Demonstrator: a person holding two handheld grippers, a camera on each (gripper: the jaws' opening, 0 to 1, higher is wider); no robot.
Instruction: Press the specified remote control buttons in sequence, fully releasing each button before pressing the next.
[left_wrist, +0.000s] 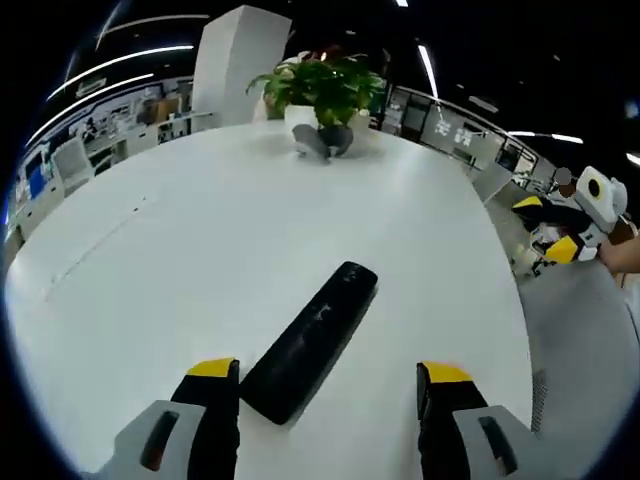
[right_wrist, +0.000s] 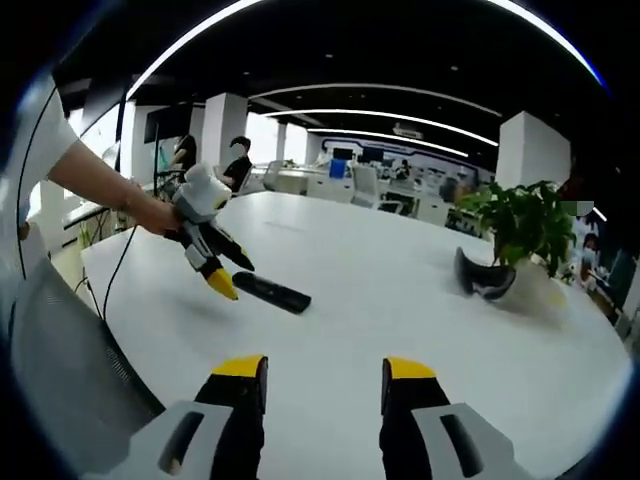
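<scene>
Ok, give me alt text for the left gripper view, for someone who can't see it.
A black remote control lies on a white round table, just ahead of the open left gripper. A potted plant stands at the far edge, and the right gripper is off the table's right side.

Before you: a smooth white table (left_wrist: 200, 230) with a faint sheen; a remote (left_wrist: 310, 340) in matt black plastic; your left gripper (left_wrist: 327, 395) and right gripper (right_wrist: 324, 385) in grey plastic with yellow-tipped matt black fingers (left_wrist: 215, 400).
</scene>
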